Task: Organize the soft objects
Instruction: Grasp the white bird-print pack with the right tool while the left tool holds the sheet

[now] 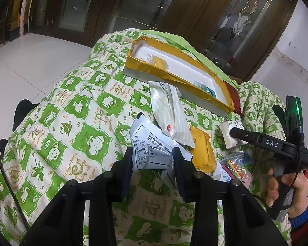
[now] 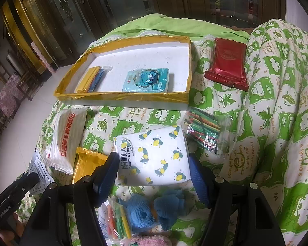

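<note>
My left gripper (image 1: 153, 157) is shut on a white sachet with black print (image 1: 149, 145), held above the green quilt (image 1: 71, 123). The yellow-rimmed tray (image 2: 121, 97) holds a yellow packet (image 2: 88, 79) and a blue cartoon tissue pack (image 2: 146, 80). My right gripper (image 2: 154, 168) is open, its jaws on either side of a white lemon-print tissue pack (image 2: 156, 153) lying on the quilt. In the left wrist view the right gripper (image 1: 234, 132) shows at the right over a small white pack (image 1: 229, 135).
A white pouch with red print (image 2: 68, 135), an orange packet (image 2: 88, 164), a red packet (image 2: 229, 61), bags of coloured sticks (image 2: 205, 129), blue knitted items (image 2: 154, 207) and a pink fluffy item (image 2: 149, 240) lie on the quilt. A raised quilt fold (image 2: 277, 102) is at right.
</note>
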### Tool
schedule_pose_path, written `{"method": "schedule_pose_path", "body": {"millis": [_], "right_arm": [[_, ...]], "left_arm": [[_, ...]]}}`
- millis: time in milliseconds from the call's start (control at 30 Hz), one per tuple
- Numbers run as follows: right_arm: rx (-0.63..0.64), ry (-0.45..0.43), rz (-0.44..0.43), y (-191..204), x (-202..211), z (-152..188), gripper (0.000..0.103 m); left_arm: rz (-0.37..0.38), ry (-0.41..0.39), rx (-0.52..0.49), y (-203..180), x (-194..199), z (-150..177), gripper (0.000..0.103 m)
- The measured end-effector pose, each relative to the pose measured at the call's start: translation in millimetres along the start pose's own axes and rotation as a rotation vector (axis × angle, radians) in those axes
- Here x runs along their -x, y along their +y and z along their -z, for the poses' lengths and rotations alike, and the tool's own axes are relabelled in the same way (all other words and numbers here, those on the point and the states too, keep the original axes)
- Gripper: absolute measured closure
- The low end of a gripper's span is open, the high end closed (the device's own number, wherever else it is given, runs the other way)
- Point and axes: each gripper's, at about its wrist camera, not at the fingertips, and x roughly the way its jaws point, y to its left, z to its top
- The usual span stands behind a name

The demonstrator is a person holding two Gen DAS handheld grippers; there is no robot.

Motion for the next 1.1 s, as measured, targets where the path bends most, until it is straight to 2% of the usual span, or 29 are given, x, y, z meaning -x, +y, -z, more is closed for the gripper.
{"method": "schedule_pose_path", "body": {"millis": [1100], "right_arm": [[-0.018,-0.038,-0.016,-1.1,9.6,-0.7,0.031]], "left_arm": [[-0.002,-0.011,-0.01,-2.2,3.9,-1.8,0.067]]}}
